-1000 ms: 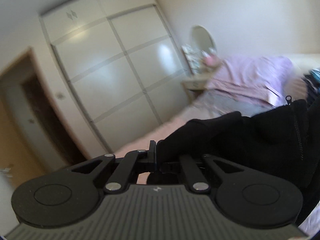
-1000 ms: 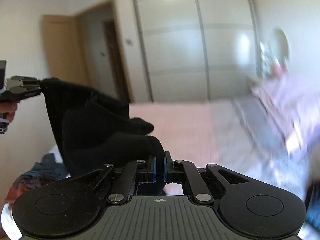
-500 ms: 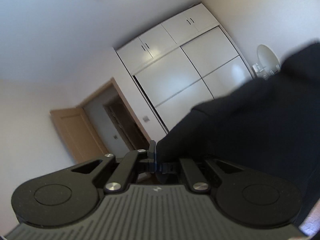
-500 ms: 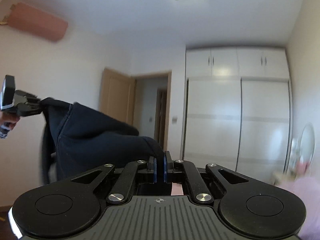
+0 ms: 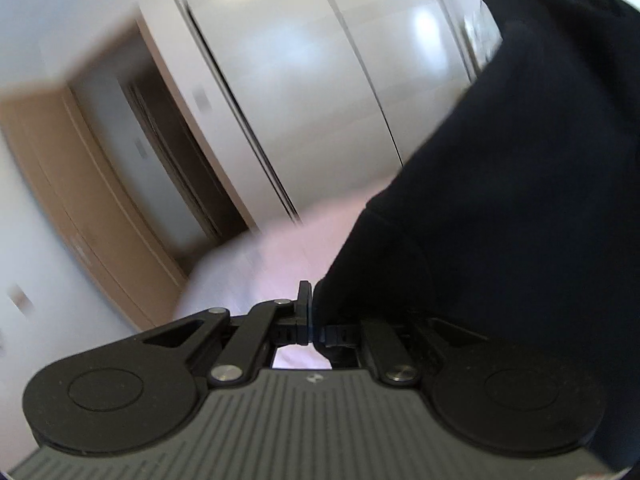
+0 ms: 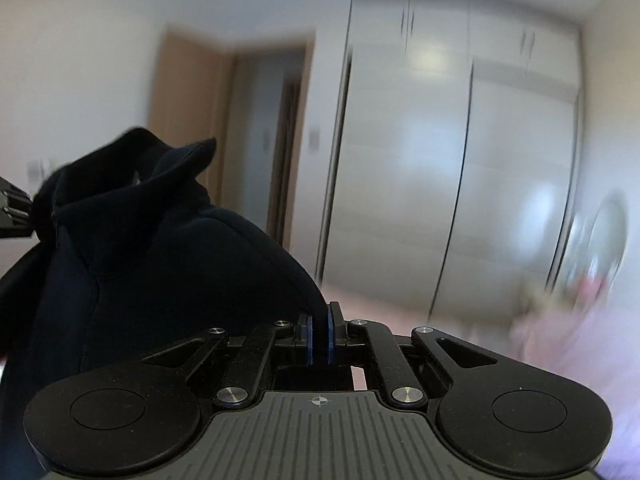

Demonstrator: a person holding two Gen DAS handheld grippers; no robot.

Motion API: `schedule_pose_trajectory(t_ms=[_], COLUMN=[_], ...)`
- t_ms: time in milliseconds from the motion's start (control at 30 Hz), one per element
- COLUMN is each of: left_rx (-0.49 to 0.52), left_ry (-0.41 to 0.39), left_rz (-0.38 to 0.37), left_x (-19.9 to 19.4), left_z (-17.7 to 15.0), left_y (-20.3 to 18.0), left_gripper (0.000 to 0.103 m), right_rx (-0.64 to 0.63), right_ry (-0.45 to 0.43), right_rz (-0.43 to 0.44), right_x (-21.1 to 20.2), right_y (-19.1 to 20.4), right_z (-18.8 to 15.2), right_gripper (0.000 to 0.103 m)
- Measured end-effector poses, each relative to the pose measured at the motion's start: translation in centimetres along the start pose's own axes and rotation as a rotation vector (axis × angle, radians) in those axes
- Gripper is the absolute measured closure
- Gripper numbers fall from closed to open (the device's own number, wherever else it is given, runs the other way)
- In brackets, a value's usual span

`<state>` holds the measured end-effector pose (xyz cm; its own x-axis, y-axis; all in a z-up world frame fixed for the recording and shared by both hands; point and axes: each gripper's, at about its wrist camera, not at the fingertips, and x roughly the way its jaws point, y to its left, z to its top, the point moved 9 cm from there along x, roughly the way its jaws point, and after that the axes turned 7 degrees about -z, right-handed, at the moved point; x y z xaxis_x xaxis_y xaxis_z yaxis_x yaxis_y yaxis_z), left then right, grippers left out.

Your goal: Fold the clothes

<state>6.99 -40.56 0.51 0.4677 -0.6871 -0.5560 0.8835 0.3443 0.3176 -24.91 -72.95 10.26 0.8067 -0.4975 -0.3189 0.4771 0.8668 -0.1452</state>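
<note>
Spanning the air between both tools: dark garment (image 6: 160, 264), lifted clear of the bed, bunched and hanging, no flat crease visible anywhere on it.

Far left, right wrist view: tip of left gripper (image 6: 14, 212) at frame edge, fabric gathered against it. From its own camera, left gripper (image 5: 312, 320) drawn nearly together, cloth wedged between the fingers, only a sliver of gap showing; garment (image 5: 520, 200) rising up and away to the right, filling that side.

Left of centre, background: wooden door (image 6: 188, 120) ajar, dark doorway beside it. Blurred.

Centre: right gripper (image 6: 319, 334) closed tight on a thin fold or hem of the same garment, blue pads (image 6: 309, 340) pressed to either side of the cloth.

Centre to right: white wardrobe (image 6: 460, 160) with sliding panels. Below it, pink bed surface (image 5: 280, 248), pale and smeared by motion.

Far right: round mirror (image 6: 608, 232), indistinct; pinkish bedding beneath.

Progress, as judged: garment held up by two points, unfolded in shape, not laid down. Consistent with being shaken out or carried toward the bed. Remaining: laying flat, folding, setting aside. Count of other clothes done or pending not determinable.
</note>
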Motion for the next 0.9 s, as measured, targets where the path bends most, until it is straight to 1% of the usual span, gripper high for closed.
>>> schedule_pose_trajectory(t_ms=[33,67,100,133,167,200,300,333,367,400,433,500,533,567,633,700,767,833,900], left_rx=[-0.023,-0.046,-0.068,-0.091,-0.114,-0.137,-0.205,-0.228,-0.251,-0.266,-0.278,-0.304,-0.316,-0.329,-0.351,-0.382,-0.392,-0.403,-0.427], left_ry=[0.037,0.074,0.112,0.149,0.186,0.223,0.335,0.372,0.41,0.428,0.442,0.468,0.482,0.495,0.513,0.532,0.544,0.558,0.565], left_rz=[-0.022,-0.044,-0.066,-0.089,-0.111,-0.133,-0.199,-0.221,-0.243,-0.259,-0.272,-0.299,-0.312,-0.325,-0.351,-0.387,-0.426,-0.431,-0.455], left_x=[1.7,3.4,5.0,6.7,8.3,9.9,14.6,16.2,17.7,17.5,16.9,15.6,14.9,14.2,11.5,8.9,6.9,4.9,3.6], left_z=[-2.1,-4.2,-6.2,-8.3,-10.4,-12.4,-18.5,-20.6,-22.6,-23.3,-23.7,-24.4,-24.8,-25.1,-26.0,-26.5,-26.6,-27.7,-28.4], left_y=[-0.6,-1.1,-1.7,-2.3,-2.9,-3.5,-5.3,-5.9,-6.5,-6.9,-7.3,-8.1,-8.5,-8.8,-11.2,-13.9,-16.8,-19.5,-21.9], left_gripper=[0.092,0.09,0.09,0.09,0.09,0.089,0.085,0.084,0.08,0.077,0.075,0.068,0.067,0.064,0.057,0.045,0.04,0.039,0.039], right_rx=[-0.007,-0.014,-0.011,-0.008,-0.004,-0.001,0.072,0.097,0.133,0.171,0.202,0.262,0.289,0.312,0.349,0.365,0.38,0.388,0.396], right_ry=[0.071,0.141,0.215,0.289,0.363,0.437,0.56,0.597,0.632,0.667,0.695,0.74,0.754,0.771,0.8,0.816,0.832,0.838,0.843], right_rz=[0.011,0.022,0.01,-0.003,-0.016,-0.029,-0.015,-0.006,0.0,0.006,0.014,0.048,0.067,0.089,0.127,0.155,0.183,0.203,0.223], right_x=[4.3,8.5,11.5,14.4,17.2,20.0,22.2,21.8,21.7,21.6,20.7,17.7,16.8,16.2,14.2,12.5,10.9,9.1,7.3], right_y=[0.6,1.2,1.6,2.0,2.4,2.8,4.5,5.1,5.0,4.7,5.1,7.1,8.4,9.3,11.4,13.7,15.9,17.2,18.5], right_z=[-2.9,-5.9,-9.3,-12.7,-16.1,-19.5,-26.1,-27.9,-29.2,-30.4,-30.8,-30.5,-30.4,-29.9,-29.0,-29.3,-29.6,-30.1,-30.6], right_gripper=[0.098,0.09,0.077,0.049,0.044,0.044,0.044,0.044,0.044,0.044,0.044,0.044,0.044,0.044,0.044,0.044,0.044,0.044,0.044])
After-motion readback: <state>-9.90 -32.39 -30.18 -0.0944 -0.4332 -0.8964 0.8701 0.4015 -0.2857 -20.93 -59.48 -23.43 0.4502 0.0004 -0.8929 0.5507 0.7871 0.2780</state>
